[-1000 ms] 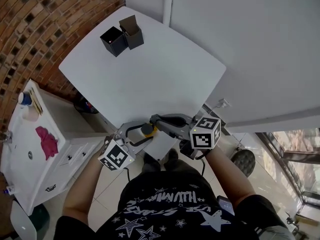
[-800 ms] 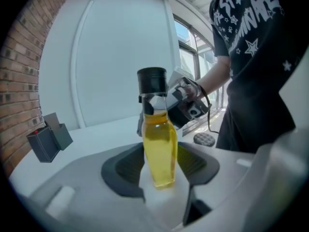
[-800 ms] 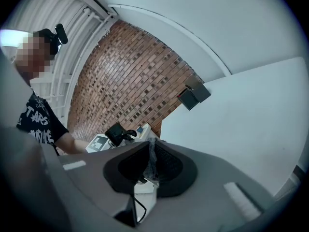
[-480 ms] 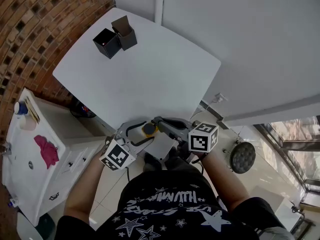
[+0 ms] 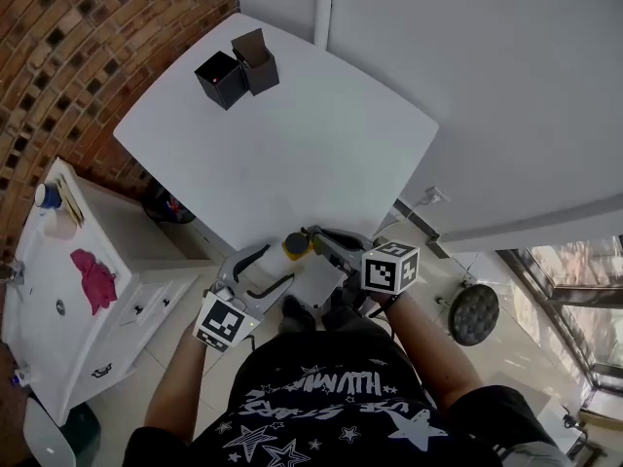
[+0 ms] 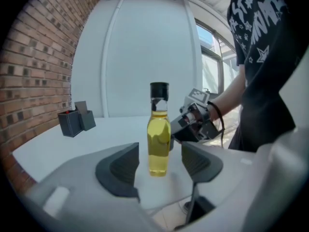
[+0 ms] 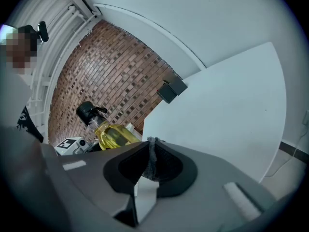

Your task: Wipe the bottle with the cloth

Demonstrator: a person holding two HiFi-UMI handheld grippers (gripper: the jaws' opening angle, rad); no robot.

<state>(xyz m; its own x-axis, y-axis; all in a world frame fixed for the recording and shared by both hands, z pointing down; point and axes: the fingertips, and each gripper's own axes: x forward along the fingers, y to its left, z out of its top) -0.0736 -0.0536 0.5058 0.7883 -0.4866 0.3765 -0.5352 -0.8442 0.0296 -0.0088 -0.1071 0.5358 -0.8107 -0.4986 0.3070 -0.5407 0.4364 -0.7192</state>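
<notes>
A clear bottle (image 5: 295, 244) of yellow oil with a black cap stands upright near the table's front corner (image 6: 158, 144) (image 7: 110, 135). My left gripper (image 5: 267, 267) (image 6: 159, 162) is open. Its jaws have just been opening, and the bottle stands free between and just beyond their tips, touching neither pad. My right gripper (image 5: 315, 235) (image 7: 150, 161) is shut on a white cloth (image 5: 317, 280) (image 7: 144, 198), which hangs below the jaws just right of the bottle.
Two black open boxes (image 5: 238, 69) (image 6: 75, 121) (image 7: 171, 90) stand at the white table's (image 5: 292, 144) far corner. A white cabinet (image 5: 58, 300) with a pink rag (image 5: 92, 278) stands to the left by a brick wall. The bottle stands close to the table's edge.
The left gripper has let go of the bottle, spread its jaws and drawn back a little towards me. The right gripper has sunk slightly with the cloth.
</notes>
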